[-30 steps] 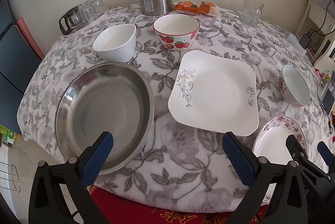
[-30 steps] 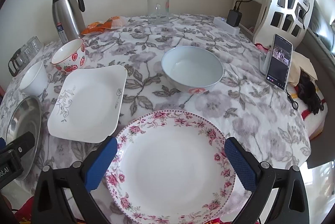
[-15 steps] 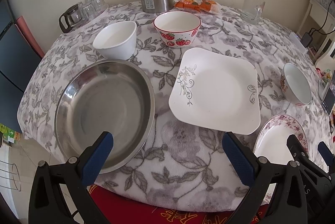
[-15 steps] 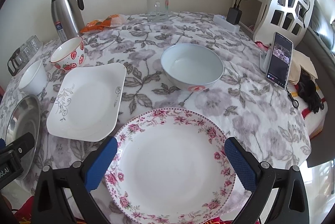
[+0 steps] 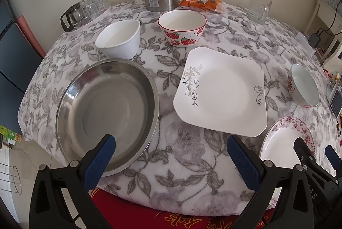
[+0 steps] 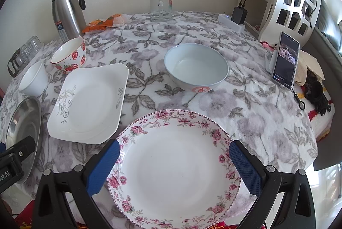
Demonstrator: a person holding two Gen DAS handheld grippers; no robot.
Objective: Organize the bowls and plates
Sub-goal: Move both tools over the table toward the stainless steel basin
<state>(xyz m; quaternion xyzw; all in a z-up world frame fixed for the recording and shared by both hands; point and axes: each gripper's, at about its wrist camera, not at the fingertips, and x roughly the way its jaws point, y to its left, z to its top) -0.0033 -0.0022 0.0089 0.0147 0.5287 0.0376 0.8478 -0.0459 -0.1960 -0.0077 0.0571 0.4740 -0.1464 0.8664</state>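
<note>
Tableware lies spread on our floral cloth (image 5: 188,156), left to right: steel basin (image 5: 106,113), white bowl (image 5: 119,38), strawberry bowl (image 5: 182,27), square plate (image 5: 222,89), pale bowl (image 6: 195,67) and rose-rimmed plate (image 6: 173,167). We find our left gripper (image 5: 171,161) spread wide and empty at the near edge, one finger over the basin's rim. Our right gripper (image 6: 174,167) is likewise wide, straddling the rose-rimmed plate.

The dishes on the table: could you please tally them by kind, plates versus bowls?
Plates: 2, the square white plate and the round floral plate.
Bowls: 3, the plain white bowl, the strawberry bowl and the pale blue bowl.
Steel basins: 1, the metal basin.
Total: 6
</note>
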